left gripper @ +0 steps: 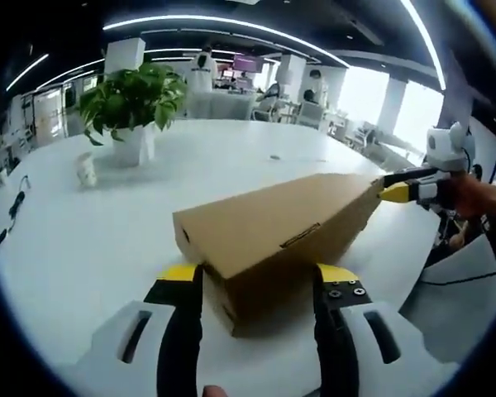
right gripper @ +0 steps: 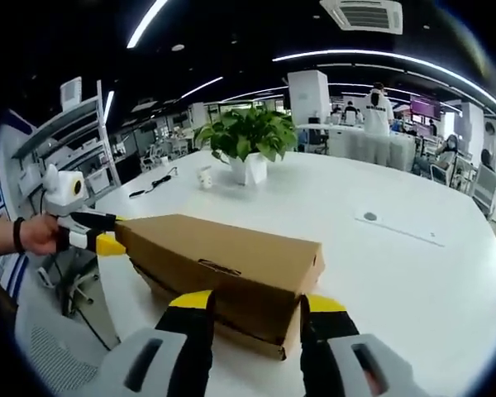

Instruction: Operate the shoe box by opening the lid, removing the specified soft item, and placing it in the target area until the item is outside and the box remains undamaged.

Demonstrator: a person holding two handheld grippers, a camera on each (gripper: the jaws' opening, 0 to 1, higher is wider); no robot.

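A brown cardboard shoe box point(left gripper: 273, 240) is lying on the white table point(left gripper: 91, 240), its lid point(right gripper: 219, 248) lifted at a slant. The left gripper point(left gripper: 256, 285) is gripping one end of the box, jaws pressing on either side. The right gripper point(right gripper: 252, 310) is clenching the opposite end the same way. Farther across the table, a potted plant point(left gripper: 132, 107) is standing beside a small white cup point(left gripper: 86, 169). A person's hand point(right gripper: 37, 234) is holding the left gripper's handle.
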